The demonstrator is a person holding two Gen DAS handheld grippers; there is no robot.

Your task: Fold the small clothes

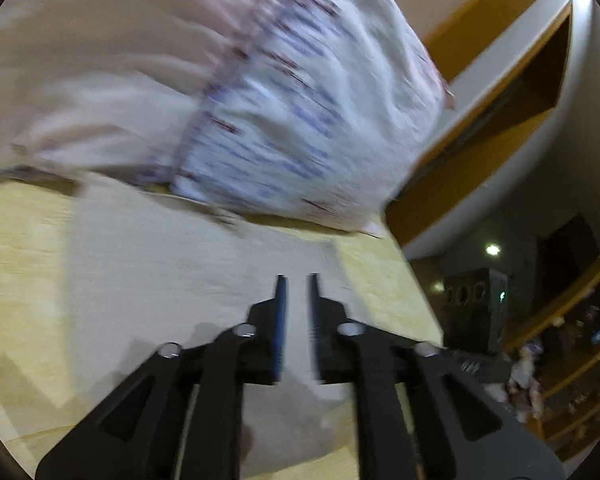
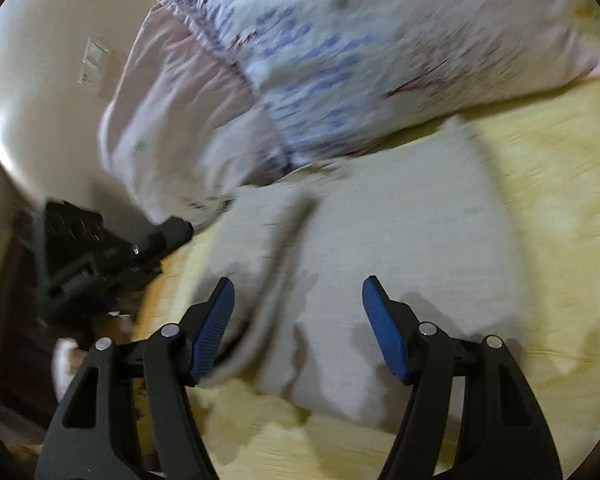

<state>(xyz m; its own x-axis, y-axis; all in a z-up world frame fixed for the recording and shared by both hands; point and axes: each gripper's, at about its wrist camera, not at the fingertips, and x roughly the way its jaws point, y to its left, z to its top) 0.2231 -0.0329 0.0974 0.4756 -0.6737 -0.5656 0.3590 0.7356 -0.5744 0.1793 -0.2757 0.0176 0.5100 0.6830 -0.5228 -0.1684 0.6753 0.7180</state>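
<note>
A small grey garment (image 2: pixel 384 248) lies spread on a yellow bed sheet (image 2: pixel 560 240), with a folded edge running down its left side. My right gripper (image 2: pixel 298 292) is open and empty, just above the garment's near left part. In the left wrist view the same grey garment (image 1: pixel 180 264) lies under and ahead of my left gripper (image 1: pixel 297 280), whose jaws stand nearly together with a narrow gap; nothing shows between them. The left gripper also shows in the right wrist view (image 2: pixel 180 230) at the garment's far left edge. Both views are motion-blurred.
A patterned white, blue and pink pillow (image 1: pixel 312 104) lies at the head of the bed, just behind the garment (image 2: pixel 340 52). The bed's edge (image 1: pixel 412 264) drops off to the right in the left wrist view, with shelves (image 1: pixel 572 344) beyond. A wall with a switch plate (image 2: pixel 94 60) stands left.
</note>
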